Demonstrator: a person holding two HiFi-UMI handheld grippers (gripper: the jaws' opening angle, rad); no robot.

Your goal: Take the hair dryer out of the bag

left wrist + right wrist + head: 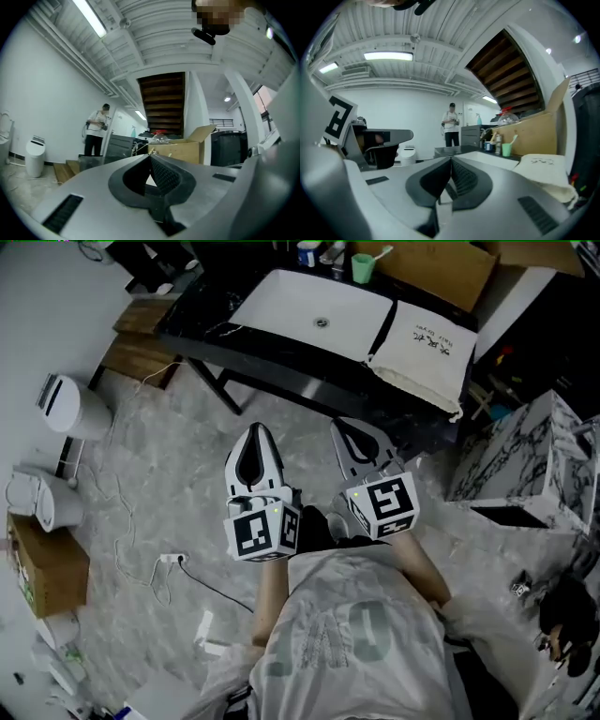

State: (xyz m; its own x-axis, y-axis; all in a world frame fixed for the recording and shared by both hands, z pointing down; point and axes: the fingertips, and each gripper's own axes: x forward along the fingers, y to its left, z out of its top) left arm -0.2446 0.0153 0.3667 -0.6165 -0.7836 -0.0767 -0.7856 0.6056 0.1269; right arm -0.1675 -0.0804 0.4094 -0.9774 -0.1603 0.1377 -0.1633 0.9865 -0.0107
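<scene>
A cream cloth bag (422, 348) with dark print lies on the right end of a black table (202, 334); the right gripper view shows the bag (543, 168) low at the right. No hair dryer shows in any view. My left gripper (255, 432) and right gripper (345, 425) are held side by side in front of the person's chest, short of the table's near edge and apart from the bag. Both have their jaws pressed together with nothing between them, as the left gripper (150, 157) and right gripper (451, 160) show in their own views.
A white panel (314, 315) lies on the table beside the bag, with a green cup (364, 266) and a cardboard box (441, 268) behind. On the floor: a white bin (70, 407), a marble-patterned box (534, 460), a power strip (173, 561). A person (451, 124) stands far off.
</scene>
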